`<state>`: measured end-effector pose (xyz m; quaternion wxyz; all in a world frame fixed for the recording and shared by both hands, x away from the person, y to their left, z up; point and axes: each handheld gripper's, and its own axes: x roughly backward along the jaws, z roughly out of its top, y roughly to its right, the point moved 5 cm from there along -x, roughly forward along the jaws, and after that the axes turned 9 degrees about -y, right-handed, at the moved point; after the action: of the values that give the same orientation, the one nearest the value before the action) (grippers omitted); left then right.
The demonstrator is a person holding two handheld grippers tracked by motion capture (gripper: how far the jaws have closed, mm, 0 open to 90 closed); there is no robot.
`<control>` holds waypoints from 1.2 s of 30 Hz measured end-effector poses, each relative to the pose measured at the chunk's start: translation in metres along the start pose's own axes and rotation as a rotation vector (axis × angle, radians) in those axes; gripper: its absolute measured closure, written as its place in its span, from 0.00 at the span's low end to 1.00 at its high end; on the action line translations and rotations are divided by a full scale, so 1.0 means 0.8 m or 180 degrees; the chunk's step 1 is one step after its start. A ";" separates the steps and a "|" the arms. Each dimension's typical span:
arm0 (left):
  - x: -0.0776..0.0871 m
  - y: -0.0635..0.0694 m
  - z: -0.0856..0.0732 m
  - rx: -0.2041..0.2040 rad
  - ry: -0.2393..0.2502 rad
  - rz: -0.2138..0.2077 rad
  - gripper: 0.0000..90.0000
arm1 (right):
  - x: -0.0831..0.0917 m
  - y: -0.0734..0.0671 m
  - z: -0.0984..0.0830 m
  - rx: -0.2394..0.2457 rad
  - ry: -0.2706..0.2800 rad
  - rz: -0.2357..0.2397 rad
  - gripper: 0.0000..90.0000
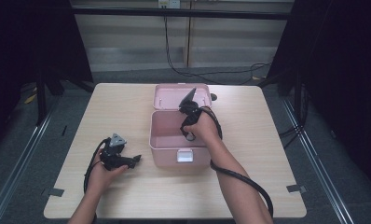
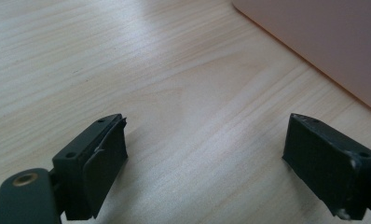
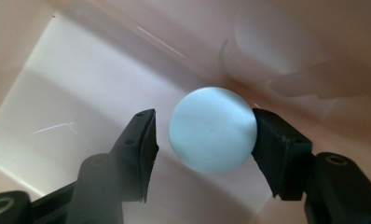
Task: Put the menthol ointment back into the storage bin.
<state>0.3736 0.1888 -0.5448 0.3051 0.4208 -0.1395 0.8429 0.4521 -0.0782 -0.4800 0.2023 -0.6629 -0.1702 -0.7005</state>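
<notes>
A pink plastic box (image 1: 167, 156) stands open in the middle of the table, its lid (image 1: 172, 95) tilted back. My right gripper (image 1: 187, 134) reaches down into it. Between its jaws sits a pale blue ball (image 3: 211, 128) on the box floor (image 3: 81, 84). The right gripper (image 3: 203, 116) is open: one pad touches the ball and a small gap separates the other pad from it. My left gripper (image 1: 136, 160) rests on the table to the left of the box, open with nothing in it. In the left gripper view the jaws (image 2: 207, 121) stand wide over bare wood, beside the box wall (image 2: 323, 42).
The light wooden table (image 1: 127, 196) has free room on all sides of the box. A white latch (image 1: 184, 155) sits on the box's front wall. Cables lie on the floor beyond the far edge, and dark stands flank the table.
</notes>
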 end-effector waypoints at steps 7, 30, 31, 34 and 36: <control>0.000 0.000 0.000 -0.0003 -0.0010 -0.0002 0.14 | 0.026 -0.001 -0.011 0.0054 0.0073 -0.0015 0.45; 0.000 0.000 0.000 -0.0006 -0.0009 -0.0002 0.14 | 0.092 -0.019 -0.048 0.0577 0.0177 0.0031 0.55; 0.000 0.000 0.000 -0.0002 -0.0013 0.0000 0.14 | 0.094 -0.019 -0.050 0.0622 0.0185 0.0029 0.56; 0.000 0.000 0.000 -0.0005 -0.0012 -0.0002 0.14 | 0.100 -0.022 -0.055 0.0676 0.0251 0.0056 0.56; 0.000 0.000 0.000 -0.0015 -0.0018 -0.0001 0.14 | 0.104 -0.025 -0.058 0.0736 0.0252 0.0062 0.57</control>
<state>0.3735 0.1893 -0.5446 0.3059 0.4224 -0.1423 0.8413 0.3987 -0.0894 -0.3995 0.2908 -0.6085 -0.2353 -0.6998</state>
